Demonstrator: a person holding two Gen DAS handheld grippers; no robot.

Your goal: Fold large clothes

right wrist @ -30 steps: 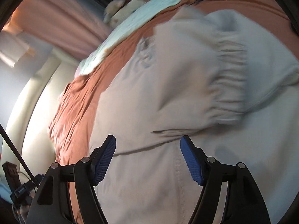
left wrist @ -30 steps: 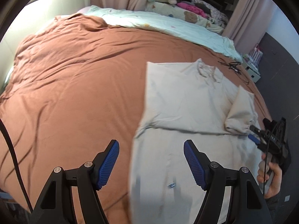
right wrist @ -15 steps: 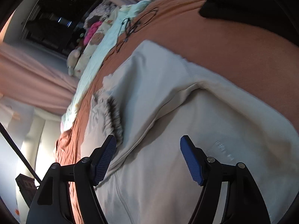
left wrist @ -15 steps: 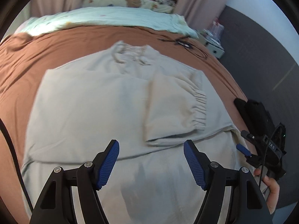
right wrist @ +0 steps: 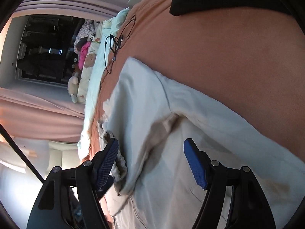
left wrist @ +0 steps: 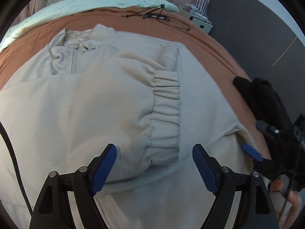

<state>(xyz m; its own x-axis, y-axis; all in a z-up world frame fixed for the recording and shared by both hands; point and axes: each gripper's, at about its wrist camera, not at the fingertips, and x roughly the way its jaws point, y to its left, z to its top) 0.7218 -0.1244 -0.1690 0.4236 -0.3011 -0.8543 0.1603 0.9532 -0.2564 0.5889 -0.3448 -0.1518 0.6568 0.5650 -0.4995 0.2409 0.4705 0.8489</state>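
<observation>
Jacket (left wrist: 80, 103) lay flat on the bed (left wrist: 205, 43), one sleeve folded across. Your left claw (left wrist: 154, 168), jaws just widened, and right claw (right wrist: 150, 164) stood apart, empty. Hasty pinching risked dragging that cuff (left wrist: 165, 112).

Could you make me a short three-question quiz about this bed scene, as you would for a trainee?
1. True or false: the left tool is clamped on the jacket.
2. Which colour is the bedsheet under the jacket? A. rust-orange B. navy C. white
3. Fill in: the sleeve folded across the jacket's chest ends in a gathered ____.

Key
1. False: its blue pads stand apart above the cloth, nothing pinched, and its jaws have just been opening. The right tool is open too.
2. A
3. cuff
</observation>
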